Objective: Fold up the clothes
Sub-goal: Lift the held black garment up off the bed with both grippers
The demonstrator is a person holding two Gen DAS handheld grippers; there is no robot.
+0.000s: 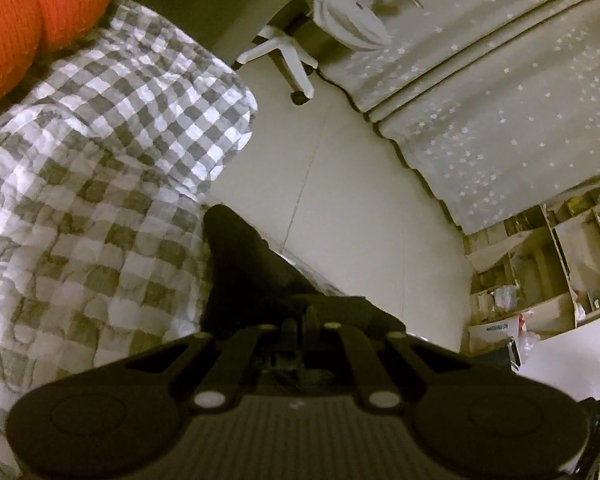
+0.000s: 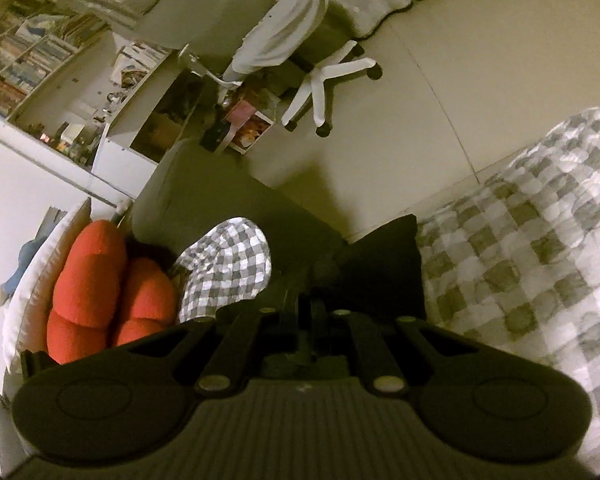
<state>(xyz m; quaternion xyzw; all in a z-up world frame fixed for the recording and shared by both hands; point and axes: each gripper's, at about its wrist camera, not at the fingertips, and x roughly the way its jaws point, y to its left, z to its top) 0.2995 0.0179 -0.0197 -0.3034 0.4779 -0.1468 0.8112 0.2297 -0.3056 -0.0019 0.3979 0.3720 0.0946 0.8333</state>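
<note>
Jaws, left: pressed together on a corner of the black garment [image 1: 244,264], which bunches up just ahead of the left gripper [image 1: 296,320].
Jaws, right: all but closed, pinching another part of the same dark cloth [image 2: 384,260] at the right gripper [image 2: 316,312].
Garment: held by both grippers over the edge of the bed, hanging in front of each camera; its full shape is hidden, so which piece of clothing it is cannot be told.
Bed: covered by a grey-and-white checked quilt [image 1: 100,184], the likely surface for laying the fold.
Nearby: orange cushions [image 2: 100,280] sit at the head of the bed; a white swivel chair [image 2: 300,60] stands on the floor [image 1: 360,200] well apart.
Step in hand: probably carrying the cloth to the quilt to spread or fold it.
Doing it well: keep both pinches firm and the two corners level, draw the hands apart until the edge between them is taut, then lower the hanging part first so it lies flat without creases.
Risk: slack between the grippers would let the fabric crumple or slide off the bed edge.
</note>
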